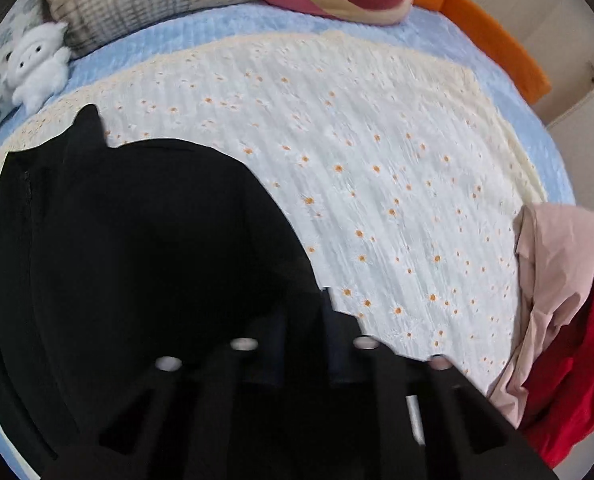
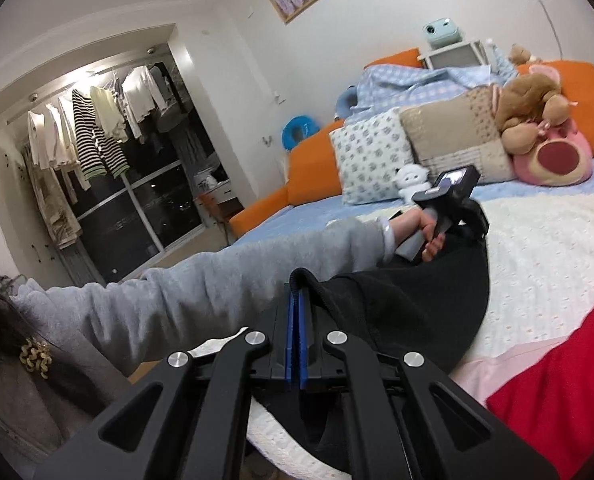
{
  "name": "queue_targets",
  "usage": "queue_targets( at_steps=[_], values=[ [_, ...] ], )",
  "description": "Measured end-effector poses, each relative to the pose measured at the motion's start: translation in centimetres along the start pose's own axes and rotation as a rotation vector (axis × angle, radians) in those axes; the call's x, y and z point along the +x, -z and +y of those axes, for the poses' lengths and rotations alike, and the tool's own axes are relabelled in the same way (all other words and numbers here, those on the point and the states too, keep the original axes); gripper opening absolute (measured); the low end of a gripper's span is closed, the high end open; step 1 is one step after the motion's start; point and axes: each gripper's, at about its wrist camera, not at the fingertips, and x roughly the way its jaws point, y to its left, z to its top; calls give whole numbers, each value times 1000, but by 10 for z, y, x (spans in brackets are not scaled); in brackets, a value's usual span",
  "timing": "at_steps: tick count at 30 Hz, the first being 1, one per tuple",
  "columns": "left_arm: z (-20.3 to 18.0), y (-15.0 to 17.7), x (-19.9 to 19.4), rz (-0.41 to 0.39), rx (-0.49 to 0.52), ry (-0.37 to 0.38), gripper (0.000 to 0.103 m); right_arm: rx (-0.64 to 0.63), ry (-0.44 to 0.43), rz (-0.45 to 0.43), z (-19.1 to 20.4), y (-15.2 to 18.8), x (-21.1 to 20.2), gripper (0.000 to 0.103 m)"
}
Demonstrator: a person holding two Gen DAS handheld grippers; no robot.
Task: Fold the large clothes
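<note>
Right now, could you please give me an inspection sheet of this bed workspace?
Surface: cream daisy blanket over a blue sheet.
Job's things: black garment, part lifted.
Clutter: pink cloth, red cloth, white plush, pillows.
Grippers: left hand-held gripper blurred, fabric across it; right hand-held gripper shut on the garment's edge.
Cables: nothing seen.
Surroundings: hanging laundry, dark window.

Three garments — one black (image 1: 137,240), one pink (image 1: 553,280), one red (image 1: 577,380).
</note>
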Motion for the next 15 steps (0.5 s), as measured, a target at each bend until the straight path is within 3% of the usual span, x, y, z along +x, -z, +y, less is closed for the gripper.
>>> queue_targets(
  at_steps=[6,10,15],
  values=[
    [41,-6,-35,-92,-90,192,10,-27,-88,-17,25,-4,20,3],
    [70,-6,-64,-162,-91,218,10,-53,-145,-11,44,-12,58,3],
    [122,0,-71,-160,-103,180,12,-83,-156,71,67,5,129,3]
  ],
)
